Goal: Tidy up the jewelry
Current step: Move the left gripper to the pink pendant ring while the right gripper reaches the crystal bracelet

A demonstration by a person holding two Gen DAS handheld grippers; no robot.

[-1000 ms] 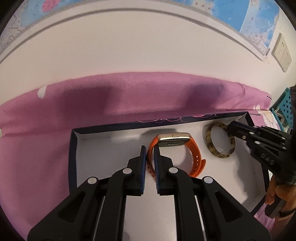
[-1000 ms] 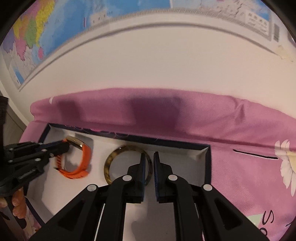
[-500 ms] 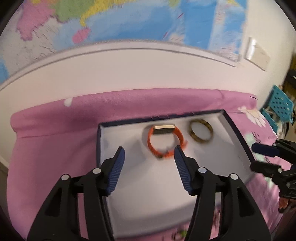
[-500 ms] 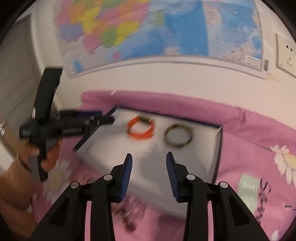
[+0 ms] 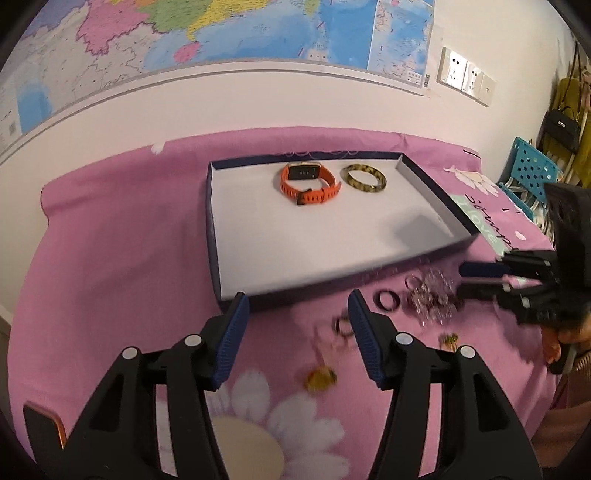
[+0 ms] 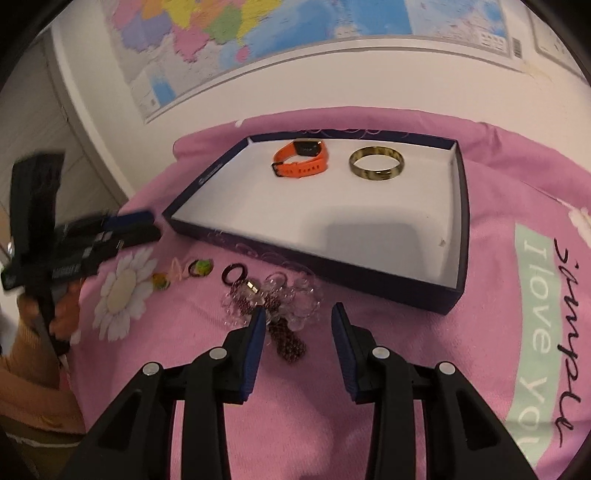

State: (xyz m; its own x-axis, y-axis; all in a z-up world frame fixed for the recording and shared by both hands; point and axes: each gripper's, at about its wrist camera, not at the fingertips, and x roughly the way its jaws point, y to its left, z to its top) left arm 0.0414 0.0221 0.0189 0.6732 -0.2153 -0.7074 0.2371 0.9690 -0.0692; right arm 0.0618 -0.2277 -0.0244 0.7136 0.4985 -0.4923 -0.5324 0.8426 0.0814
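A dark blue box with a white floor (image 5: 325, 236) (image 6: 458, 236) lies on the pink cloth. In it lie an orange watch (image 5: 308, 182) (image 6: 301, 160) and a tortoiseshell bangle (image 5: 365, 179) (image 6: 376, 164). In front of the box lie a beaded bracelet heap (image 5: 430, 295) (image 6: 275, 302), a dark ring (image 5: 387, 301) (image 6: 234, 274) and small hair ties (image 6: 201, 267). My left gripper (image 5: 297, 317) is open and empty, above the cloth before the box. My right gripper (image 6: 298, 325) is open and empty, just over the bead heap.
A wall with a map (image 5: 221, 33) stands behind the table. A blue plastic stool (image 5: 530, 171) and hanging bags are at the far right. A phone corner (image 5: 44, 424) shows at the left wrist view's lower left.
Both grippers have let go of the watch and bangle, opened, and pulled back out of the box towards the loose jewelry in front of it.
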